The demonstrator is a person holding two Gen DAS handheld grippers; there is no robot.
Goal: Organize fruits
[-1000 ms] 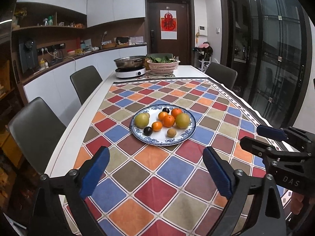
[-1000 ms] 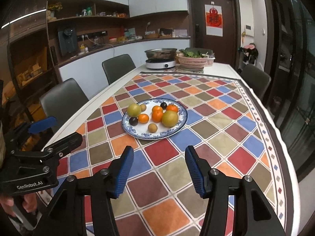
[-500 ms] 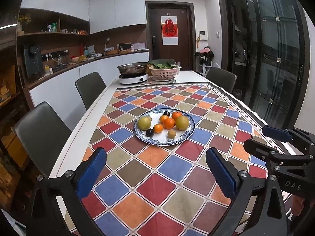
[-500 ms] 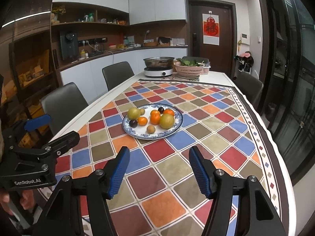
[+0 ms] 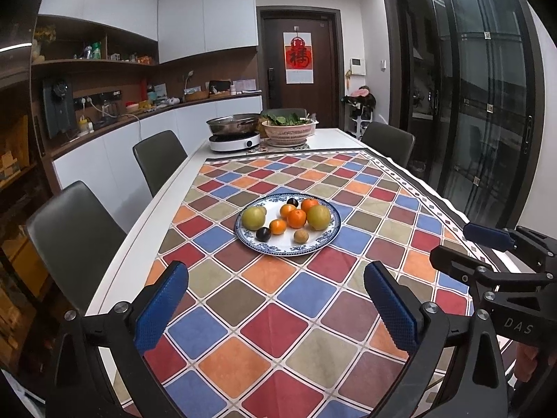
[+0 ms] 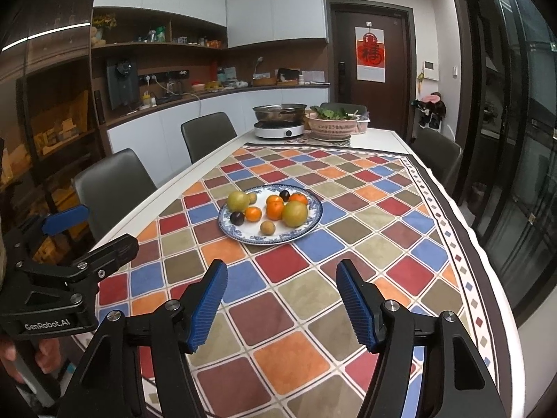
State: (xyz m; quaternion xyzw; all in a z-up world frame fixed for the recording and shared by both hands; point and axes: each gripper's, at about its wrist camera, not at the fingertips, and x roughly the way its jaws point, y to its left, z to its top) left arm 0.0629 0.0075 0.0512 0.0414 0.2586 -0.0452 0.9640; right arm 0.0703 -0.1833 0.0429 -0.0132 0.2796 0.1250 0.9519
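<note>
On the table: a long white dining table (image 5: 163,216) carries a chequered cloth (image 5: 278,313) of red, blue, orange and olive squares over most of its top.
Far end: a steel pan on a white cooker (image 5: 235,139) stands beside a pink basket of greens (image 5: 289,132), both well apart from the fruit.
Seats: dark chairs (image 5: 75,240) line the left edge, and one more stands at the far right corner.
Plate: a blue-rimmed white plate (image 5: 318,245) sits about mid-cloth, ahead of both tools and well out of their reach.
Large fruit: two yellow-green round fruits, one at the left of the plate (image 5: 253,218) and one at the right (image 5: 318,217).
Oranges: four small oranges (image 5: 296,218) cluster between the two, touching or nearly so.
Small fruit: two dark plums (image 5: 263,234), one near the front and one at the back, plus a small brown fruit (image 5: 301,235) at the front edge.
Left gripper (image 5: 275,310): released, jaws spread as wide as they go, nothing between them, only cloth below.
Right gripper (image 6: 282,303): also released and empty; its jaws have just been opening, to about a middling gap.
Progress: every fruit I can see already lies on the one plate, none loose on the cloth, so the gathering looks done or nearly so.
Left to do: judging by this, either nothing, or a sort by kind on the plate; I cannot tell which.
</note>
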